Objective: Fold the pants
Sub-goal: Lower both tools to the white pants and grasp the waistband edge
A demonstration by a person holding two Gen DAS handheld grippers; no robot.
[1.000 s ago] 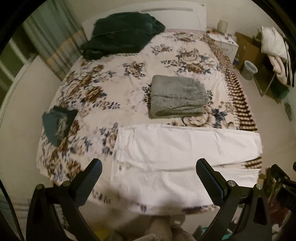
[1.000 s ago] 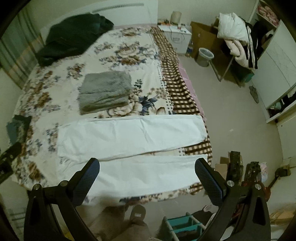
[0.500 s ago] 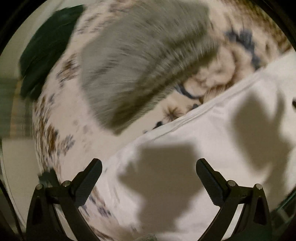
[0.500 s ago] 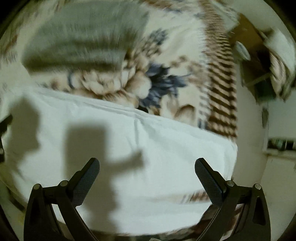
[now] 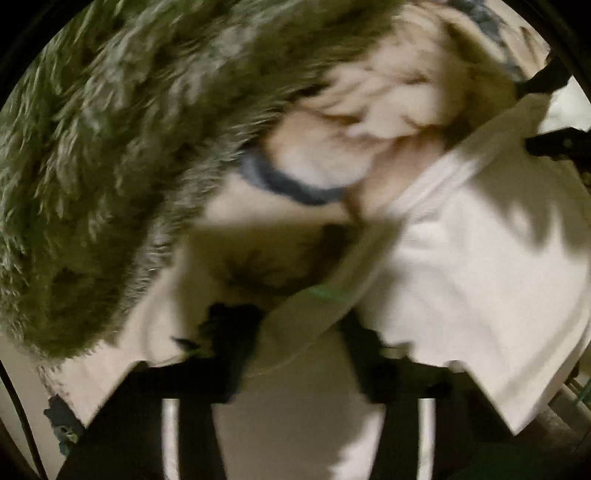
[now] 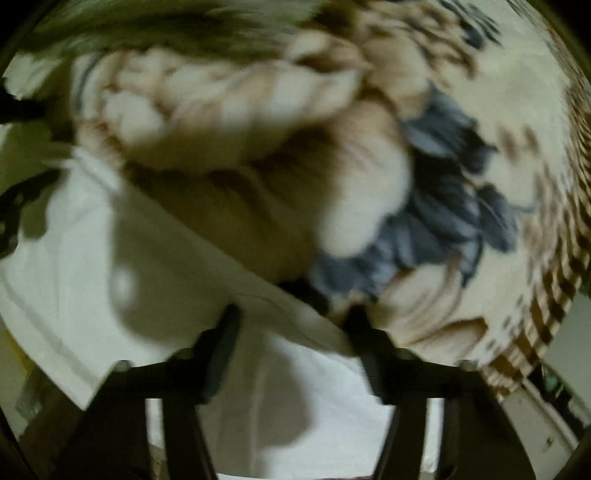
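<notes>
The white pants (image 5: 461, 266) lie flat on the floral bedspread (image 5: 369, 122). Both views are close and blurred. My left gripper (image 5: 295, 321) is down at the far edge of the pants, its fingers partly closed with the white edge between them. My right gripper (image 6: 291, 314) is likewise at the far edge of the pants (image 6: 147, 266), fingers narrowed with the hem between them. Whether either has a firm hold is unclear. The right gripper's fingers show at the left view's right edge (image 5: 543, 81).
A folded grey fuzzy towel (image 5: 110, 155) lies just beyond the pants on the bed, close to my left gripper; it shows at the top of the right wrist view (image 6: 166, 26). The checked border of the bedspread (image 6: 554, 295) marks the bed's right edge.
Both grippers dropped from high above the bed to the far edge of the pants. Their fingers went from wide open to narrowed around the white fabric edge.
</notes>
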